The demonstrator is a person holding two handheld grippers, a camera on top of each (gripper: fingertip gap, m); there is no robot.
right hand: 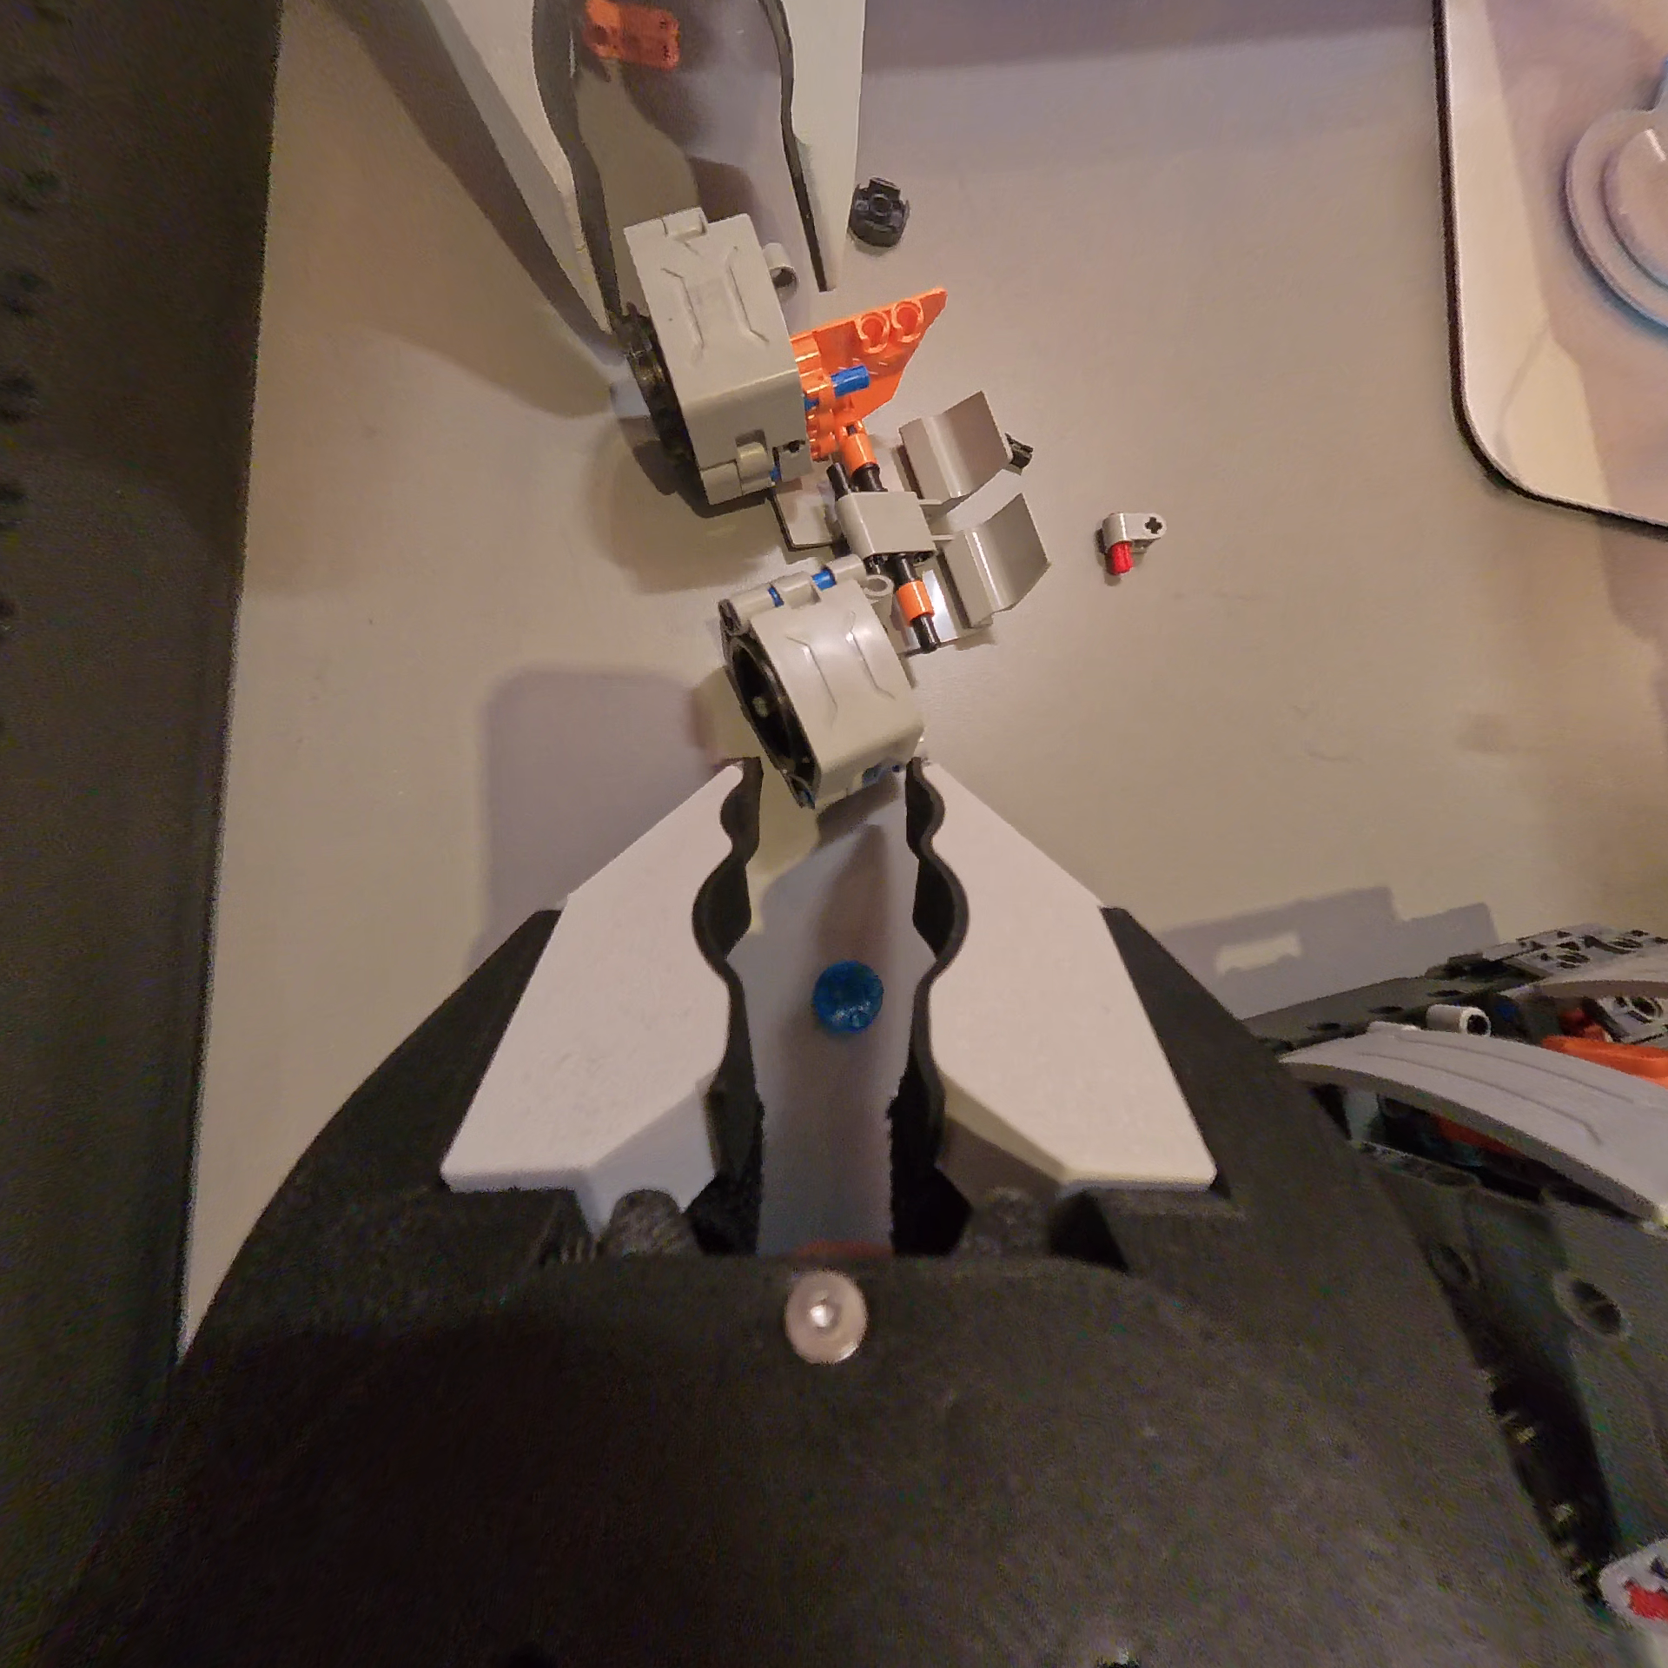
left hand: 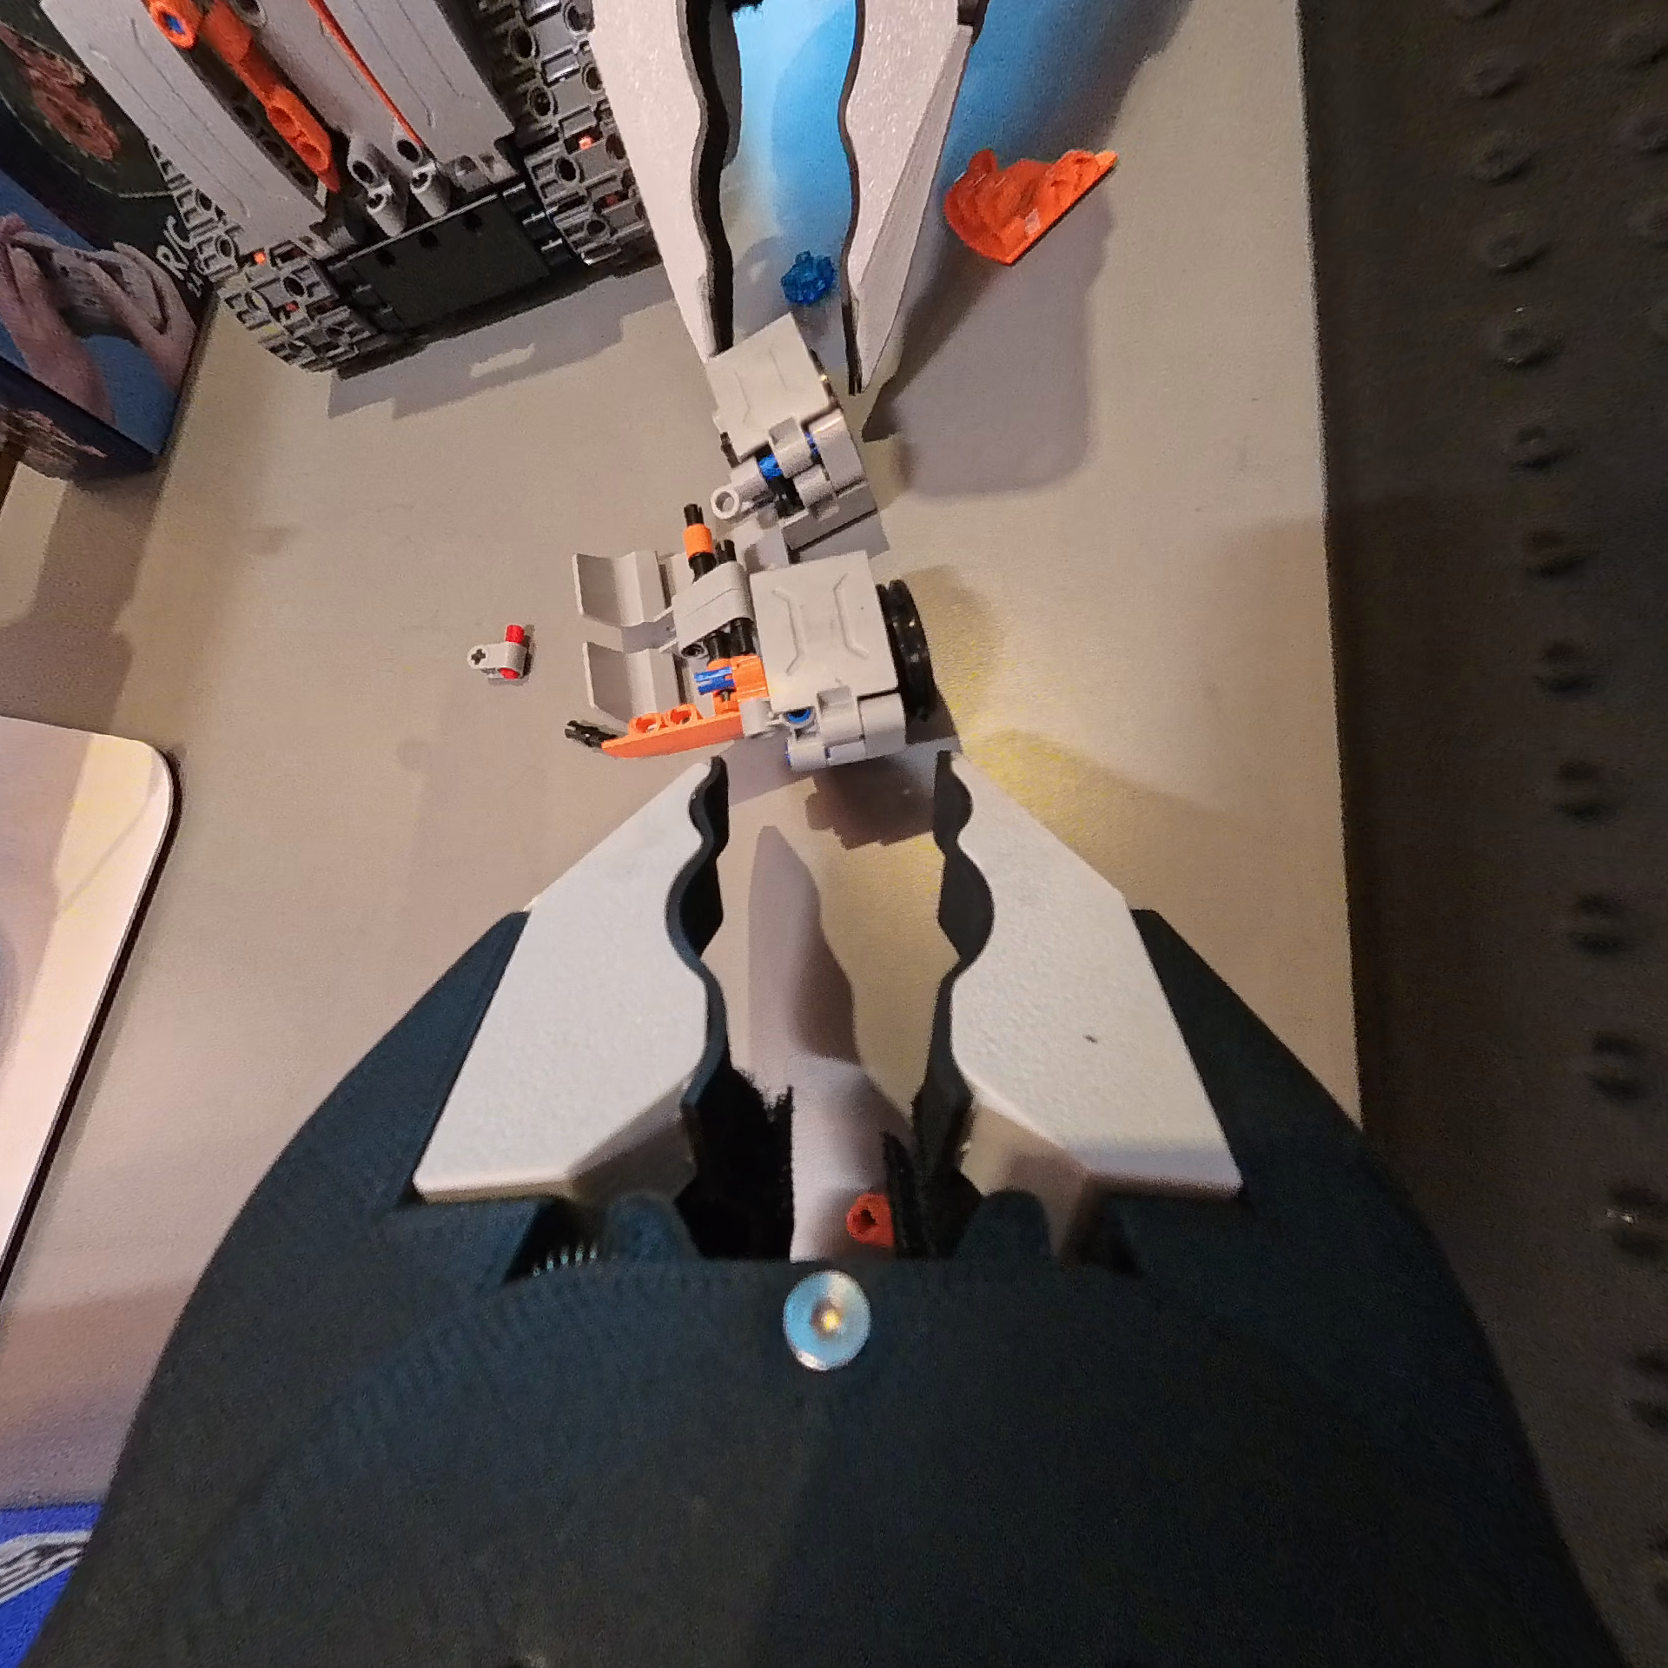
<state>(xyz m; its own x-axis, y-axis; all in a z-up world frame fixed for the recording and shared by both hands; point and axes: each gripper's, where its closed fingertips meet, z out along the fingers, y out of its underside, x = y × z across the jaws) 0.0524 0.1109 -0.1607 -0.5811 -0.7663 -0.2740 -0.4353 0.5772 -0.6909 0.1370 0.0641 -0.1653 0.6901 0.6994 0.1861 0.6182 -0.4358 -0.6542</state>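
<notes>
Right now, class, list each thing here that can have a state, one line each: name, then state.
left hand-held gripper: open, tips at the assembly's near motor block.
right hand-held gripper: open, tips at the other motor block.
grey and orange brick assembly: part-built, lying on the table.
blue round piece: loose.
small grey connector: loose, apart.

- left gripper [left hand: 826,767]: fingers [left hand: 587,1011] matt light-grey plastic, smooth; inner pads black, wavy, rubbery-looking; body dark, finely ribbed like printed plastic
- screw [left hand: 826,1320] on the body: shiny bare metal
- right gripper [right hand: 826,772]: same matt grey fingers, black grainy body
- brick assembly [left hand: 794,650]: hard moulded plastic, grey/orange, slight sheen; wheel [left hand: 907,650] glossy black
- blue stud [right hand: 847,995]: translucent plastic
- tabletop [left hand: 316,560]: smooth, matt, beige
- mat [left hand: 1489,632] alongside: dark, bumpy texture
</notes>
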